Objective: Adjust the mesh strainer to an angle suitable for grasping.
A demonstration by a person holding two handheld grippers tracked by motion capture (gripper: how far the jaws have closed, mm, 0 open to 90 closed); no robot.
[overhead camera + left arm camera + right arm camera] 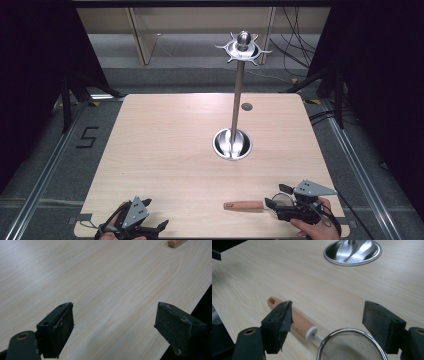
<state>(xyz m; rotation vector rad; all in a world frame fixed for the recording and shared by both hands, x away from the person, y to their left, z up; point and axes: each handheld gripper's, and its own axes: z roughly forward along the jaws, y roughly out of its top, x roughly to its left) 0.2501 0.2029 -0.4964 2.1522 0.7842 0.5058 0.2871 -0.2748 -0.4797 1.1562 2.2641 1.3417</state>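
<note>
Wooden-handled mesh strainer [329, 338] lies flat near table's front right edge, handle [243, 205] pointing left, round sieve end under right gripper [278, 197]. Right gripper's jaws spread wide, straddling sieve rim and handle base, not clamped on either. Left gripper [159, 226] at front left corner, jaws apart over bare wood, holding nothing. Light wood table [165, 150]. Steel stand [238, 95] upright at table centre, round base [353, 251], hooked crown on top.
</note>
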